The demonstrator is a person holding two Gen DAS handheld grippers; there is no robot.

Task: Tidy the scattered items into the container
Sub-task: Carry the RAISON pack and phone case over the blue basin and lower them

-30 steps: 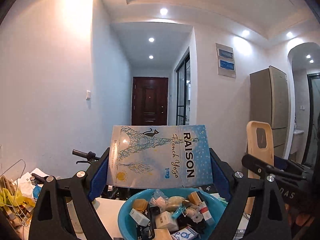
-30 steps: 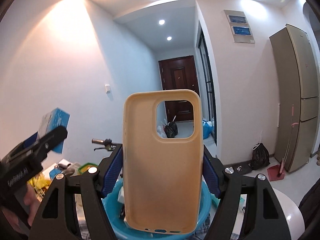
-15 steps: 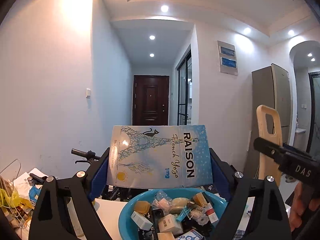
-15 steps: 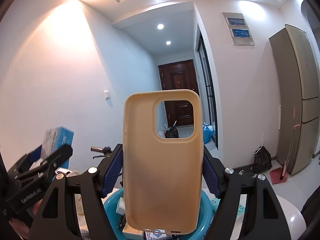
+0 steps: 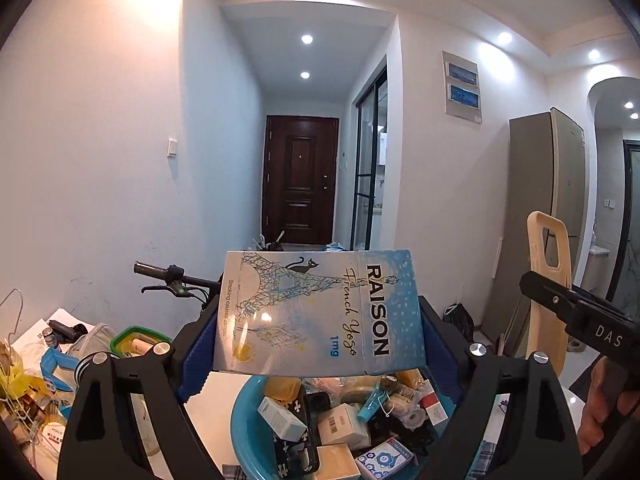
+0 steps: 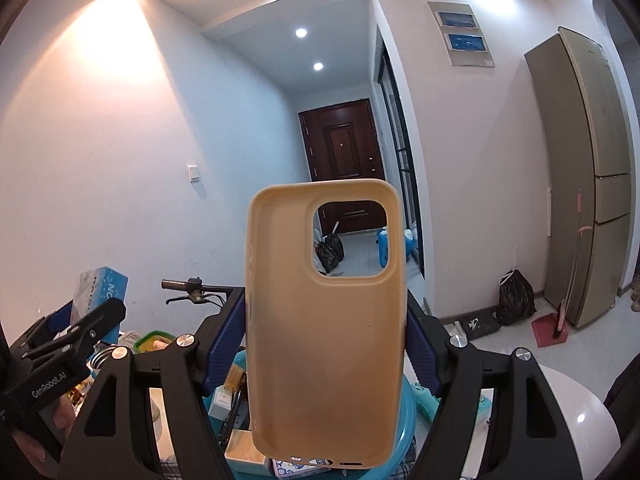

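Left wrist view: left gripper (image 5: pixel 318 344) clamped wide on one pale blue carton (image 5: pixel 318 312), held flat-faced toward the lens, printing turned sideways, blue pads pressing both short edges. Directly below at 6 o'clock, one teal basin (image 5: pixel 246 420), heaped with small boxes and tubes, too jumbled to count. At 3 o'clock, right gripper (image 5: pixel 576 316) seen side-on, bearing one tan phone case (image 5: pixel 546 300) upright; part of a hand (image 5: pixel 600 412) gripping its handle at 4 o'clock. At 8 o'clock, a cluttered pile including one green-rimmed tub (image 5: pixel 136 342). At 9 o'clock, one bicycle handlebar (image 5: pixel 168 276).

Right wrist view only: phone case (image 6: pixel 324 328) face-on, filling the centre, camera cut-out at its 1 o'clock corner, squeezed at mid-width between two blue pads. Basin (image 6: pixel 404 412) mostly hidden behind the case at 6 o'clock, just a teal rim showing either side. At 9 o'clock, left gripper (image 6: pixel 76 332) in profile with the carton (image 6: pixel 102 288) edge-on. At 4 o'clock, one red dustpan (image 6: pixel 550 330) and one black bag (image 6: pixel 516 296) on the floor, neither clear in the other view. At 5 o'clock, white round tabletop (image 6: pixel 576 408).

Common to both: one dark door, one tall fridge.
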